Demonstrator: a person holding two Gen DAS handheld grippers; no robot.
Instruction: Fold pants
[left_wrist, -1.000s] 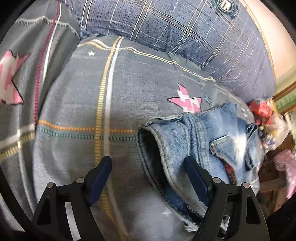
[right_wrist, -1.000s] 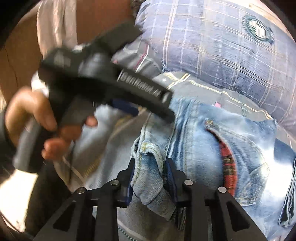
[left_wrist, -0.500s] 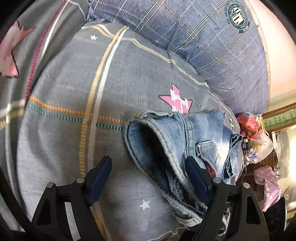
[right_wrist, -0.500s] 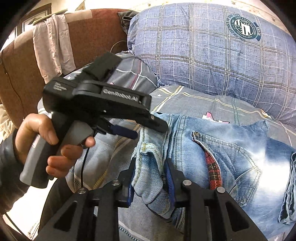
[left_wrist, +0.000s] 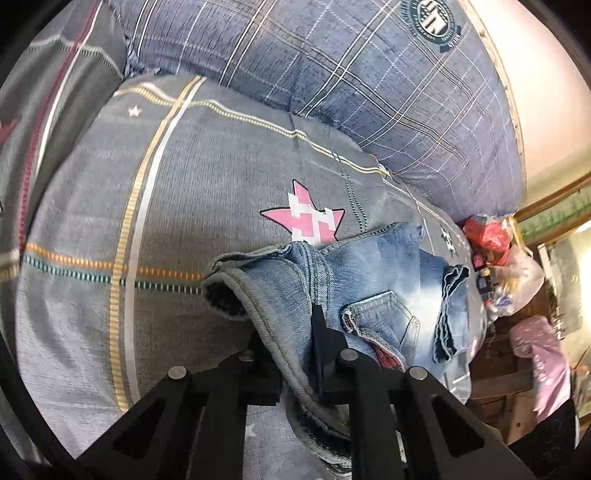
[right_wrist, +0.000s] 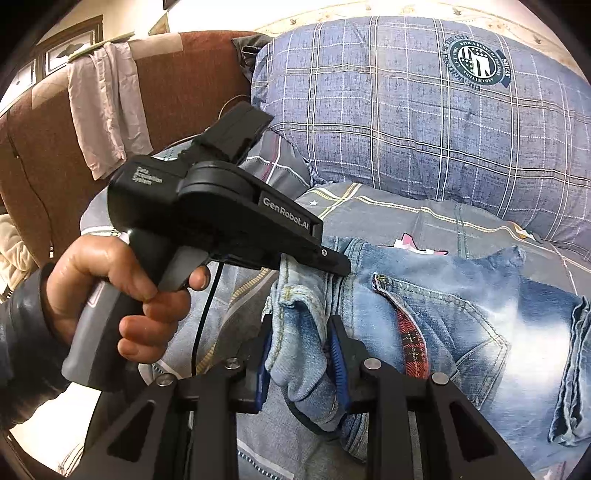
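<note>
Grey patterned bedspread (left_wrist: 177, 206) with a pink star print, backed by a blue plaid pillow (right_wrist: 424, 110) and a brown upholstered headboard (right_wrist: 177, 88); these form the work surface and its surround. Denim pants (left_wrist: 384, 280), already doubled into a compact bundle, lie on the bedspread toward its right edge in the left wrist view, with a back pocket (right_wrist: 424, 325) and its red tartan lining uppermost. The left gripper (left_wrist: 295, 354) has just been closing and is now clamped on the rolled denim edge, cloth pinched between the jaws. The right gripper (right_wrist: 299, 354) is clenched on a thick fold of the same edge, blue pads pressing it from both sides. The person's hand (right_wrist: 122, 295) squeezes the left tool's trigger in the right wrist view.

The step in hand appears to be carrying the gripped edge over for the next fold. Judged from this layout, it goes best if both grips rise together and level, keeping the edge taut between them, so that the layers do not slip apart, and if the edge is laid square on the far side before either grip lets go.
</note>
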